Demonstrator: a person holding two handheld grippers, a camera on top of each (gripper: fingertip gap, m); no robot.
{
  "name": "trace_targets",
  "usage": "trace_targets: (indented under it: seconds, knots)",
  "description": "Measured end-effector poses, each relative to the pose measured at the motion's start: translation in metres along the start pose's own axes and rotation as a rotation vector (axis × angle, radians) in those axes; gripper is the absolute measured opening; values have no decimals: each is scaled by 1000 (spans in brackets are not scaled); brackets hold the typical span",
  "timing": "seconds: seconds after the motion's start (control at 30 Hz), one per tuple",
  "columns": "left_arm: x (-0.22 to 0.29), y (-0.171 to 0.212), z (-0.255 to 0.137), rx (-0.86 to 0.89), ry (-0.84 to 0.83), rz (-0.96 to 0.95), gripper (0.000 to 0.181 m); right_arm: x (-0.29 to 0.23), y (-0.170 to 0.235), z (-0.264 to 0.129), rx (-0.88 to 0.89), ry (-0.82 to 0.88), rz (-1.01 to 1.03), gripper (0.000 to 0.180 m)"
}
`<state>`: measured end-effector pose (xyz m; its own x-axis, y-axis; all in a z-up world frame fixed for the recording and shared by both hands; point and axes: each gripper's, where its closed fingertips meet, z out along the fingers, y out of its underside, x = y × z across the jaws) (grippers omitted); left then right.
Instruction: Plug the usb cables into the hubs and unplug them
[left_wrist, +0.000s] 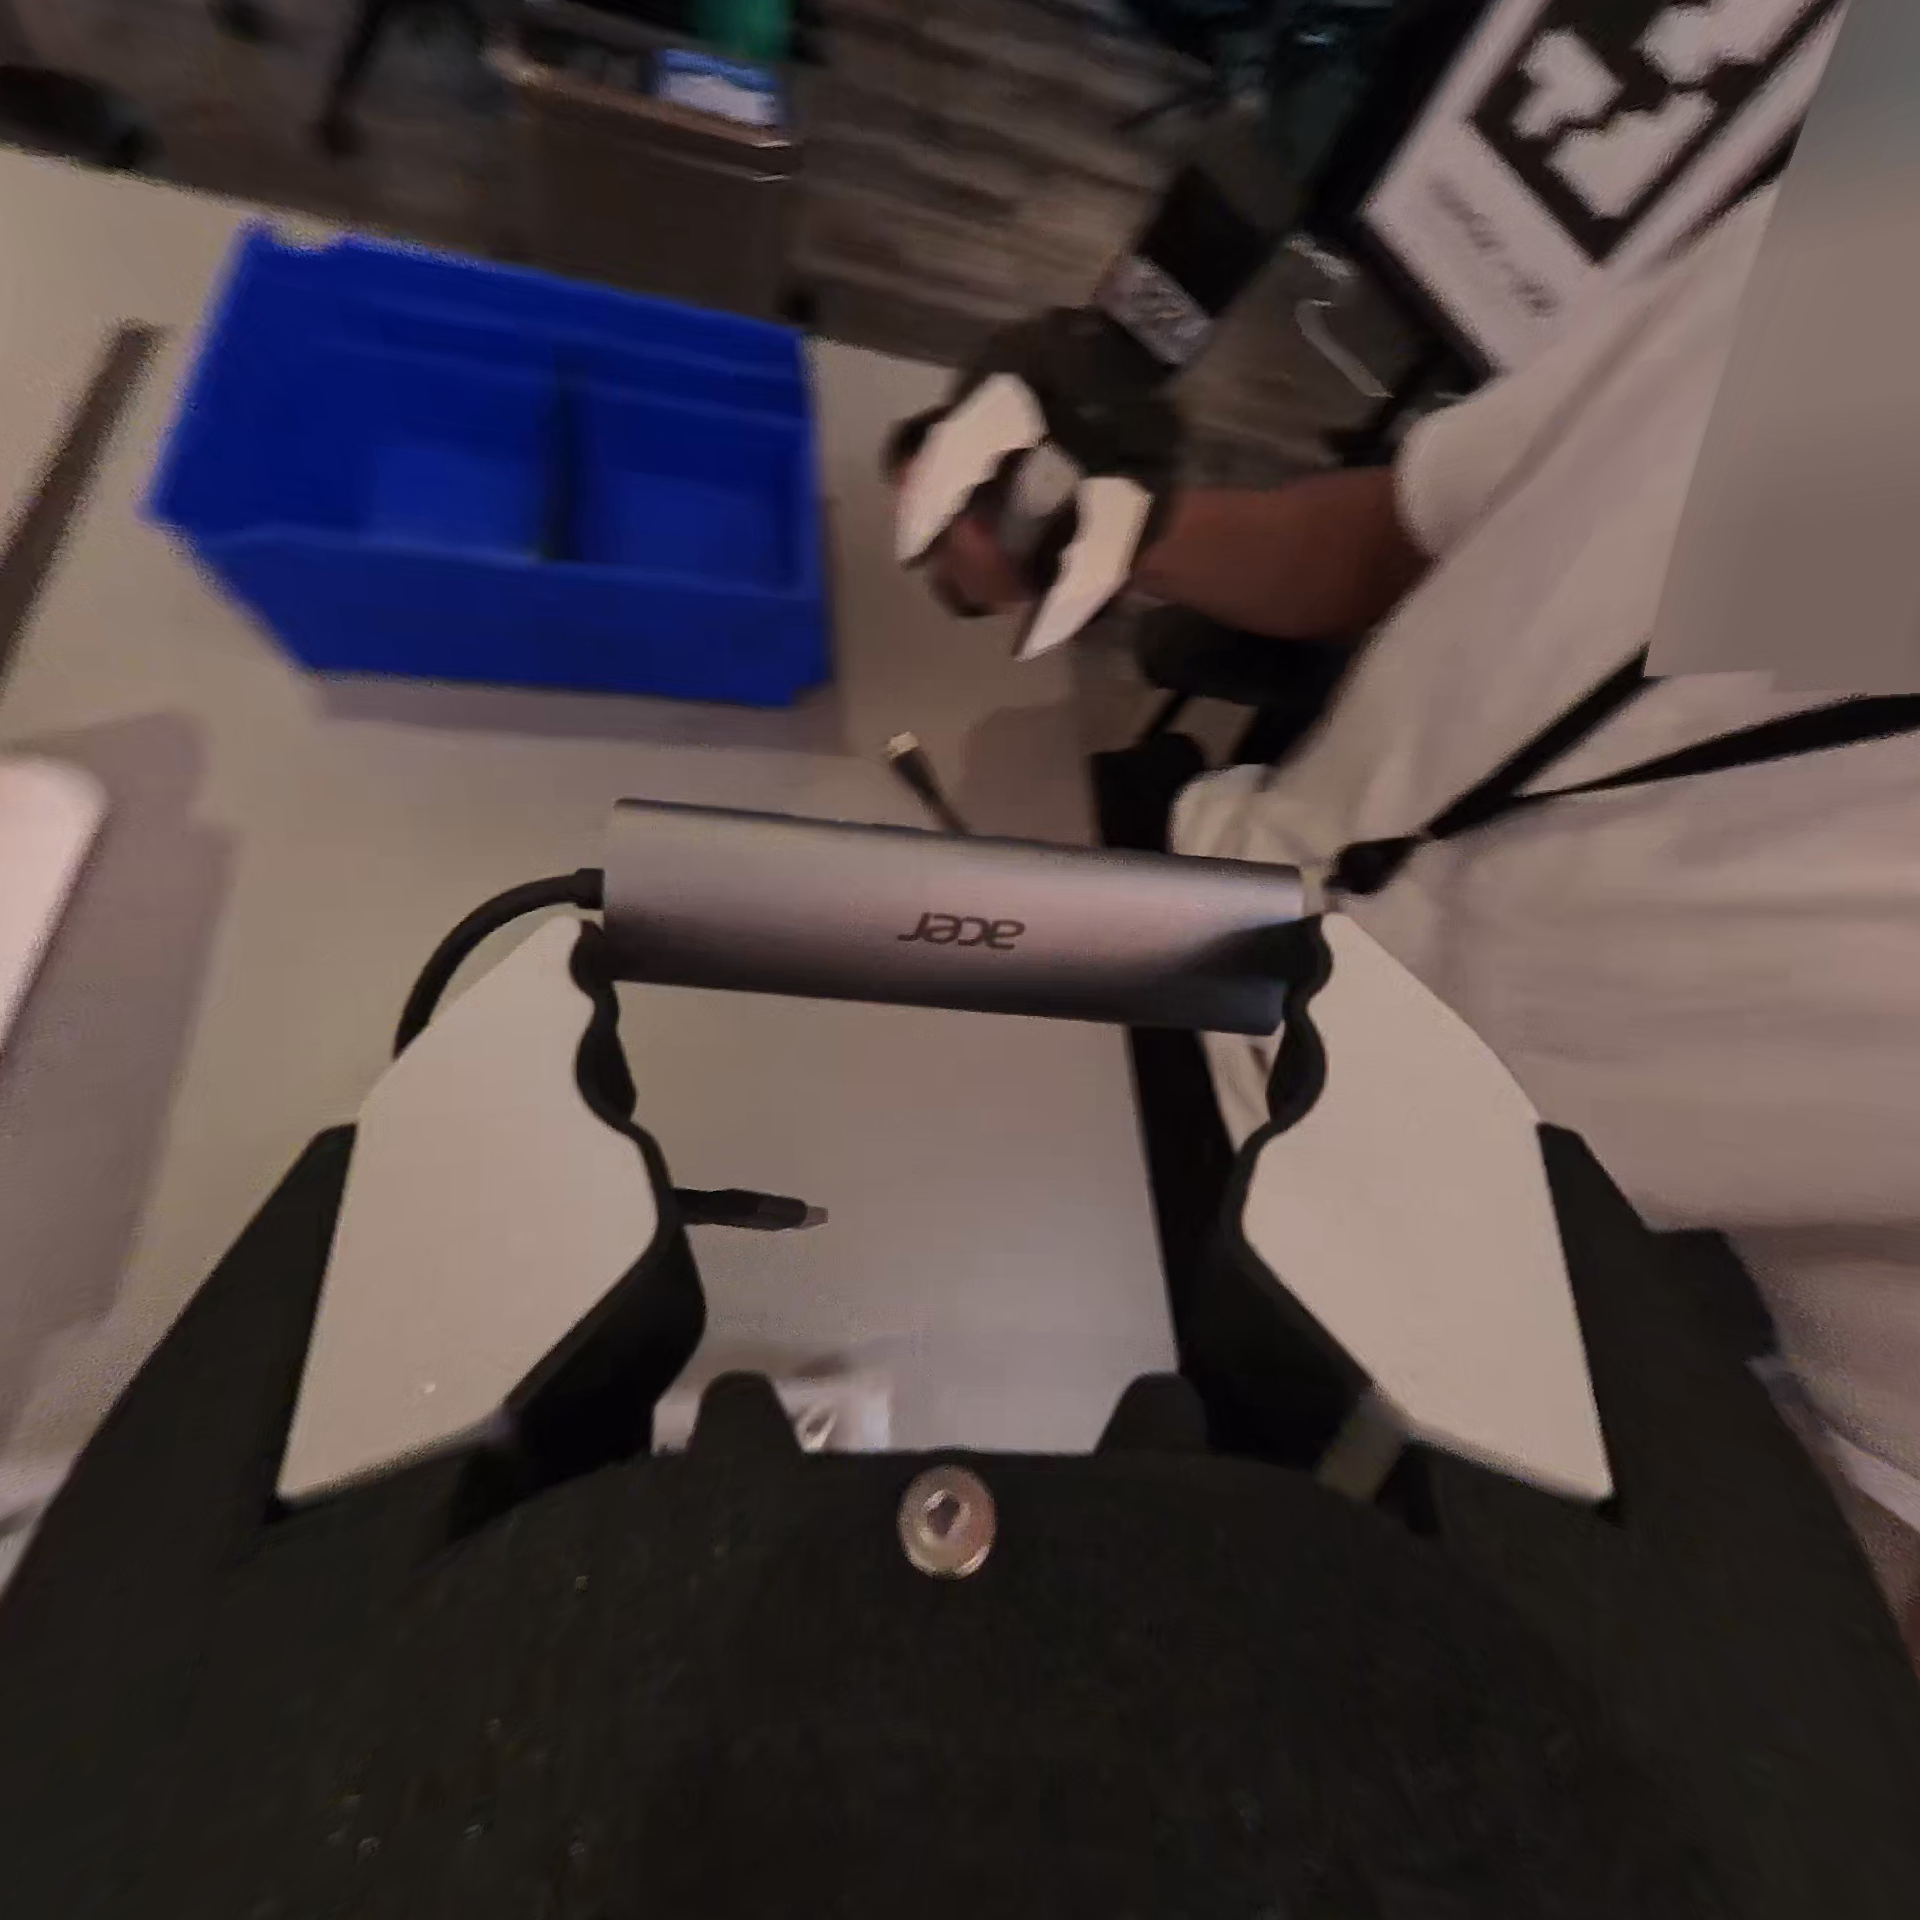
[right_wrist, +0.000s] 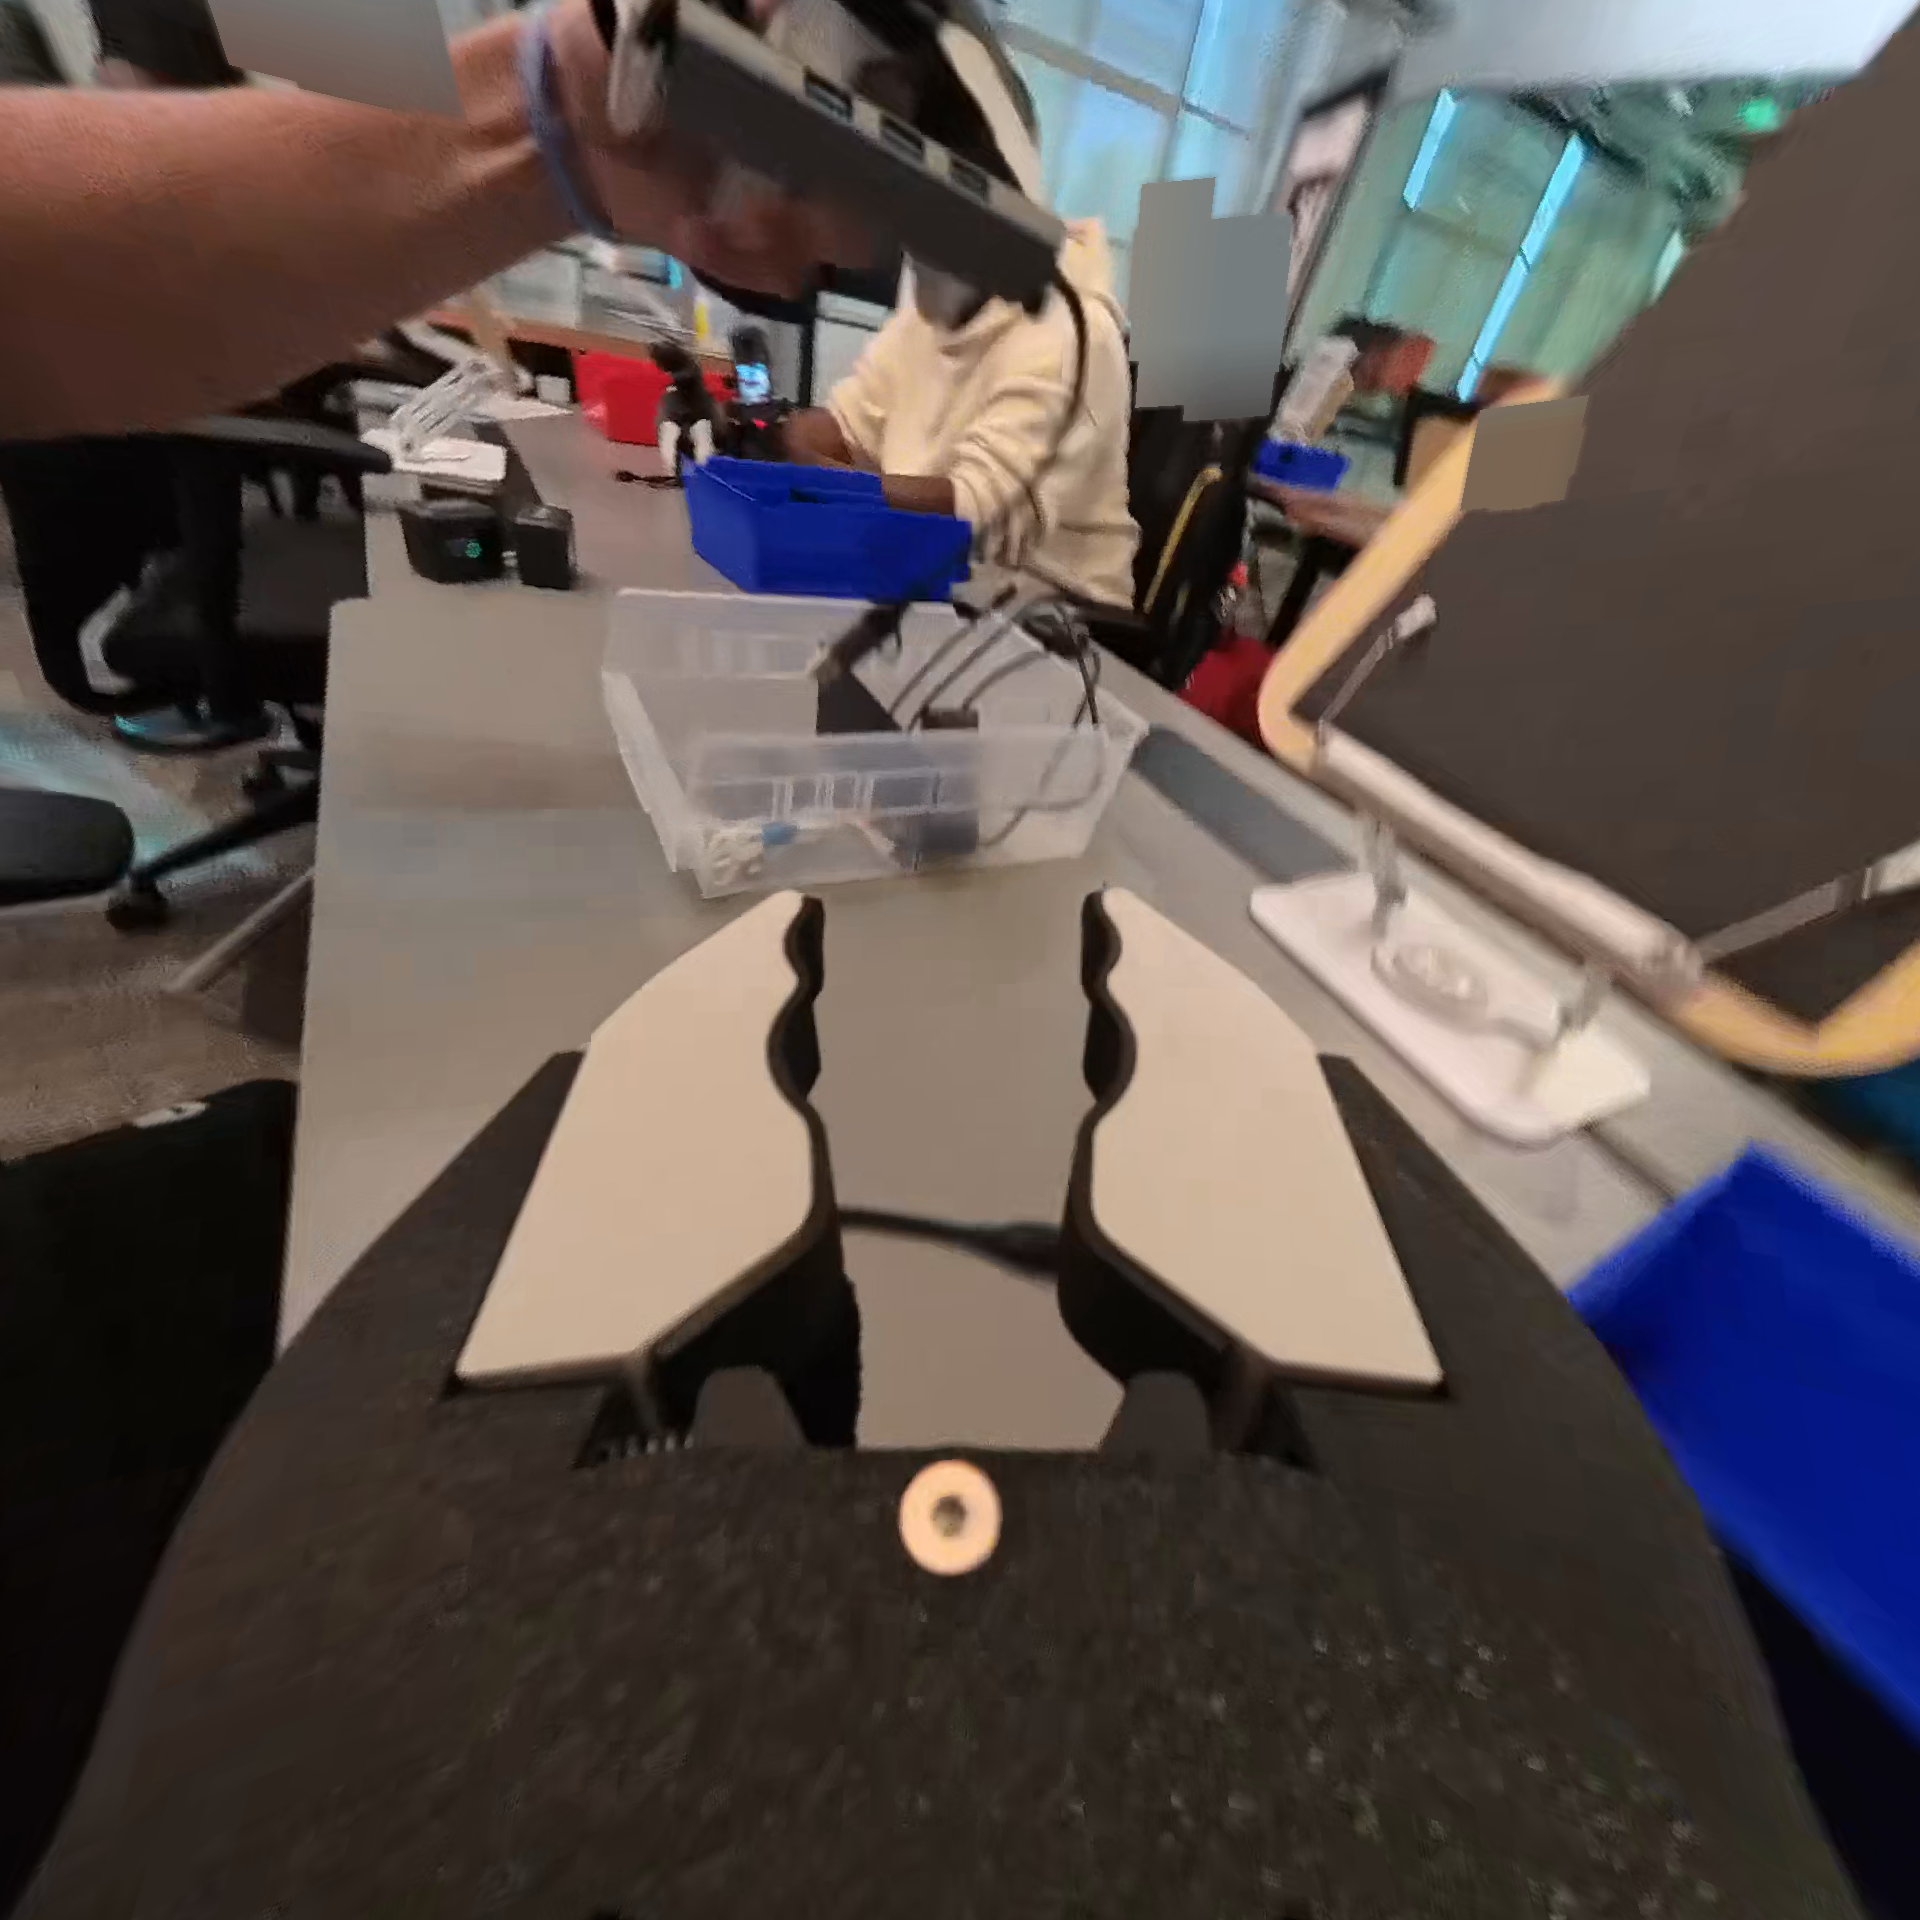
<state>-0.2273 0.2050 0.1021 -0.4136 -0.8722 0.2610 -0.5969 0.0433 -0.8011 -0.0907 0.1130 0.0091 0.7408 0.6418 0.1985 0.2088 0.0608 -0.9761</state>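
The left gripper is clamped endwise on a slim grey metal USB hub, one fingertip pressing each short end, so the bar lies crosswise between them, lifted above the pale grey tabletop. A thin black cable leaves the hub's left end and loops back behind the left finger; a black plug with a metal tip pokes out from behind that finger, probably that same cable's end, though the blur leaves this uncertain. Beyond the hub, another black cable with a silver connector lies on the table.

The right gripper stands with its fingers spread and nothing between them, low over the table; a dark cable crosses beneath the gap. In its view the hub appears high up, ports facing down.

Farther out sit a divided blue plastic bin and a clear plastic tray holding cables.
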Motion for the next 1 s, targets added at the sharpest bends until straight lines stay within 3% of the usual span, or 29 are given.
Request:
trace_targets:
  seconds: [0.13, 0.27, 0.37, 0.5, 0.6, 0.7, 0.83, 0.93, 1.0]
  knots:
    - [46, -14, 45, 23, 304, 53, 120, 1, -42, 33, 59, -102, -141, 51]
    - [63, 3, 83, -19, 510, 29, 120, -31, -84, 40, 195, -233, -297, 44]
    - [66, 17, 104, -75, 578, 14, 120, -48, -73, 51, 89, -300, -403, 44]
    - [66, 24, 117, -108, 591, 27, 120, -54, -38, 63, -51, -339, -495, 24]
    - [59, 29, 122, -124, 530, 17, 118, -50, -24, 67, -73, -295, -513, 20]
    - [52, 21, 113, 4, 470, 7, 93, -49, -11, 64, -111, -318, -445, 17]
    - [34, 46, 117, 32, 151, 85, 92, -40, 0, 59, -168, -339, -293, 17]
    - [26, 58, 133, 120, -118, 266, 91, -35, 6, 58, -219, -334, -275, 17]
    - [24, 55, 139, 217, -281, 353, 72, -40, 4, 59, -196, -362, -245, 17]
